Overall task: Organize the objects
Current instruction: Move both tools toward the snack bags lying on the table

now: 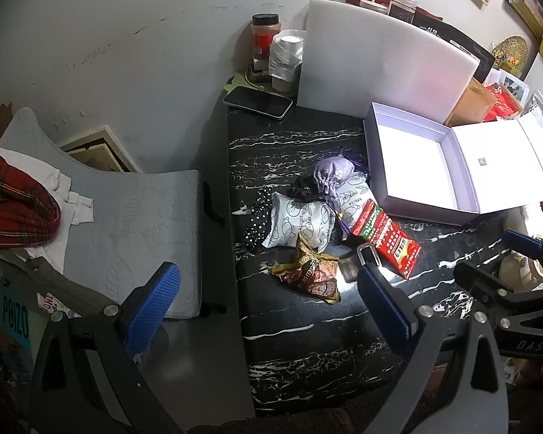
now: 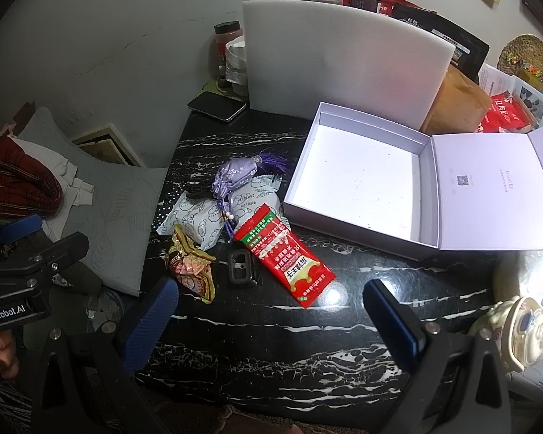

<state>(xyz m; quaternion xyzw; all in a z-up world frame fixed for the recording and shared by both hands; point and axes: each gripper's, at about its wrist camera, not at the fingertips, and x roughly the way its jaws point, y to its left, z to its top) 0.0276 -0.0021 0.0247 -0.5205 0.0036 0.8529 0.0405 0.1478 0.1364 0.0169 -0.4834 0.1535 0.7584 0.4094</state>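
Note:
A pile lies on the black marble table: a red snack packet, a white patterned packet, a lilac pouch with a purple tassel, a gold-brown wrapper, a black key case and a polka-dot cloth. An open, empty white box stands to their right, lid laid flat. My left gripper is open and empty, near the table's left edge. My right gripper is open and empty, above the table's front.
A phone lies at the table's back left beside jars. A white foam board leans behind the box. A grey cushion with red plaid cloth lies left. A cream ornament sits front right.

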